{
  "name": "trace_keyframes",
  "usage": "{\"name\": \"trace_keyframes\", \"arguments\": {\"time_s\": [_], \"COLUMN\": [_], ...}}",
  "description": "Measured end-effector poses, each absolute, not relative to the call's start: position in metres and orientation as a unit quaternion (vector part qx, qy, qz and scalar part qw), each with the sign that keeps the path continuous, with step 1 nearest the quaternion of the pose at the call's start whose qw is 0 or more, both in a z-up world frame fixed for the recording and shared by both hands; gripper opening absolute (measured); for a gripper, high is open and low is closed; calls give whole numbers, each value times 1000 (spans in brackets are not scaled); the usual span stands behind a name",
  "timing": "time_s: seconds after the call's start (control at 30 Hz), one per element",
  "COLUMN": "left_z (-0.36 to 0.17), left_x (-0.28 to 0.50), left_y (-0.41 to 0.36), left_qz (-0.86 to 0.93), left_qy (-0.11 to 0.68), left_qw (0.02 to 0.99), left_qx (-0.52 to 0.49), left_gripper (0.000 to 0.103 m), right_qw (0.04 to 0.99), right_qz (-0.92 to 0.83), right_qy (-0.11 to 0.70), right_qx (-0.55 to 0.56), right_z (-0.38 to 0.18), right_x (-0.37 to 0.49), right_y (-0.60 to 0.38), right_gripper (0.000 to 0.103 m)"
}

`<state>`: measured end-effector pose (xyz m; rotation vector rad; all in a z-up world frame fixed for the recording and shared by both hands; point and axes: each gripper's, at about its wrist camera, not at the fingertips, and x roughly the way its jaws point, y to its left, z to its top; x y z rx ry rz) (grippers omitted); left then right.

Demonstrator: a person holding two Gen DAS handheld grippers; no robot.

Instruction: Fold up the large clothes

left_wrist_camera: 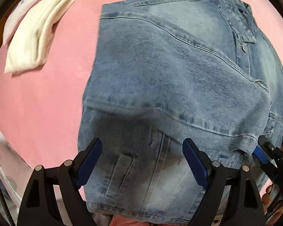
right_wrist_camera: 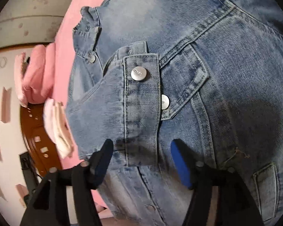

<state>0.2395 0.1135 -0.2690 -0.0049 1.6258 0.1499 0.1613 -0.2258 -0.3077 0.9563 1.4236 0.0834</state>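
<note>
Pink bed cover (left_wrist_camera: 47, 103) underneath. Light-wash denim jacket (left_wrist_camera: 169, 75) lies partly folded on it, sleeve cuff (right_wrist_camera: 141, 98) with silver snap over the front at centre. Left tool (left_wrist_camera: 141, 162) wide, empty; right tool (right_wrist_camera: 141, 162) parted, gripping nothing. Folded white cloth (left_wrist_camera: 35, 37) at 10 o'clock.

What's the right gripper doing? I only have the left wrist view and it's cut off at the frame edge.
Observer: The right gripper is open. The denim jacket's sleeve cuff lies between its fingers, with the pads not pressing it.
Operator: Where does the cuff sit?
Observer: Across the jacket front, overlapping the chest pocket flap and half covering the flap's button.
Operator: Anything beside the jacket there?
Observer: A folded pink garment lies off to the left, clear of the denim.
</note>
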Motion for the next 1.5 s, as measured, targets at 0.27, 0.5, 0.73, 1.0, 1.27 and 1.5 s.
{"name": "trace_keyframes", "arguments": {"time_s": [0.27, 0.5, 0.73, 1.0, 1.27, 1.5], "left_z": [-263, -261, -311, -311, -320, -334], "left_x": [273, 296, 320, 317, 340, 399], "left_y": [92, 94, 141, 188, 132, 170], "left_qz": [30, 25, 47, 75, -83, 71], "left_qy": [702, 667, 702, 681, 671, 614], "left_qw": [711, 741, 710, 728, 733, 786], "left_qx": [25, 80, 38, -16, -77, -23], "left_gripper": [86, 86, 86, 58, 10, 5], "right_qw": [728, 860, 793, 804, 776, 800], "right_qz": [30, -33, -110, -210, 137, 126], "right_qy": [593, 474, 589, 537, 548, 540], "right_qx": [343, 185, 108, 143, 281, 231], "right_z": [-275, -155, -232, -217, -258, -310], "right_x": [194, 214, 226, 201, 247, 287], "right_y": [-185, -185, -219, -236, -114, -124], "right_gripper": [19, 19, 21, 24, 4, 0]}}
